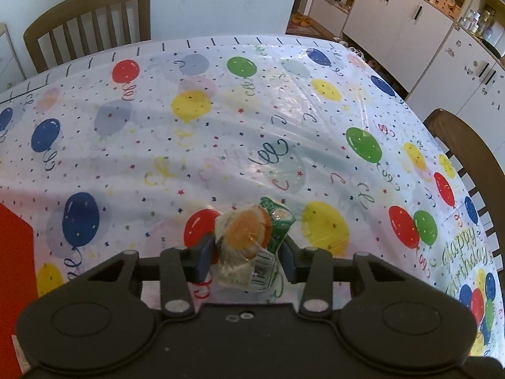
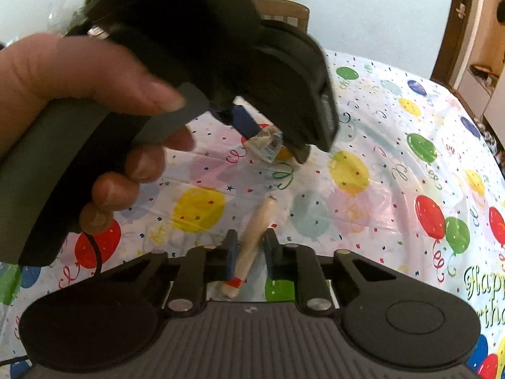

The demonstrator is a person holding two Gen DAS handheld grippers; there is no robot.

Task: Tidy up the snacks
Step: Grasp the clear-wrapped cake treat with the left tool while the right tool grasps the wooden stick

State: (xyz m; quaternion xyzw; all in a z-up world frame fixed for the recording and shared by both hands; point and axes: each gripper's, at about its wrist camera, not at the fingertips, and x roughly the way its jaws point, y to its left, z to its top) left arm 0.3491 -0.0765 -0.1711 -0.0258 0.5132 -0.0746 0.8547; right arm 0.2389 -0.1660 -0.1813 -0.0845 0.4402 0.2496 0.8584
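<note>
Left claw: closed on a wrapped snack, orange and white under clear film with a green label and barcode, held between the blue pads just above the counter. Right claw: fingers either side of a pale stick snack with a red band near its close end; the stick looks gripped, tip pointing away, above the balloon-print cloth. Hand: seen from the right wrist, wrapped round the left tool's grey handle, thumb on top, fingers curled below, tool tilted down toward the cloth. Red box: at the counter's near left edge, contents not visible. Counter: bare cloth ahead of both claws out to the far edge. Chairs: one at the far edge, one at the right edge. White cabinets beyond.
</note>
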